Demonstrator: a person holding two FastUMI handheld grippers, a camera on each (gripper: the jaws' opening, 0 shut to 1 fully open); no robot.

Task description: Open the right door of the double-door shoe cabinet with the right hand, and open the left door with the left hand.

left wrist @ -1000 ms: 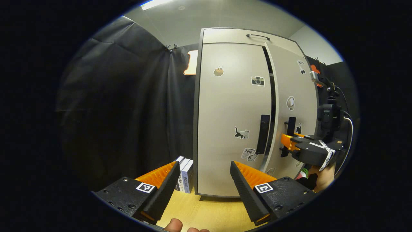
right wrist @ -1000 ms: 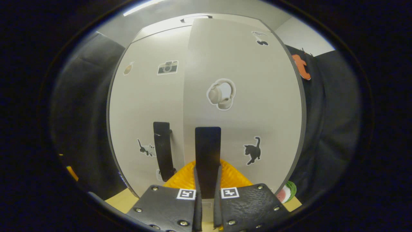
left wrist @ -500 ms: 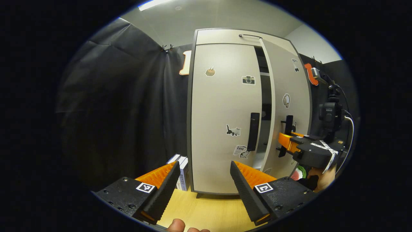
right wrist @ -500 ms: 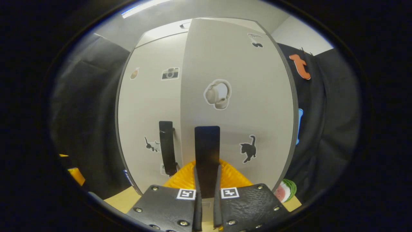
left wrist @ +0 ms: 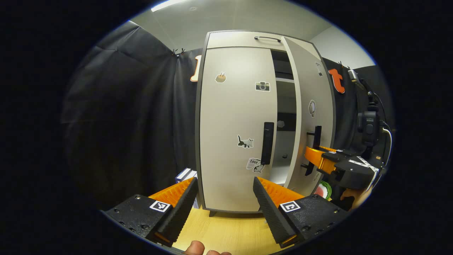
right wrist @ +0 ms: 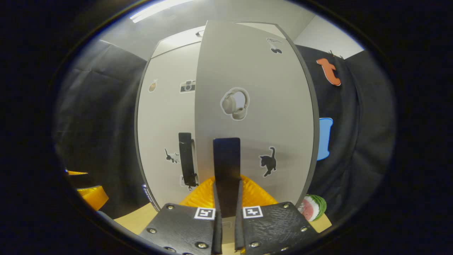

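Half done at best: shoe cabinet (left wrist: 233,141) standing at the table's (left wrist: 226,233) far edge, right door (left wrist: 311,117) ajar, left door (left wrist: 235,106) shut. Right tool (right wrist: 226,198) clamped narrow on right handle (right wrist: 227,159); left tool (left wrist: 223,198) wide, empty, short of left handle (left wrist: 267,142).
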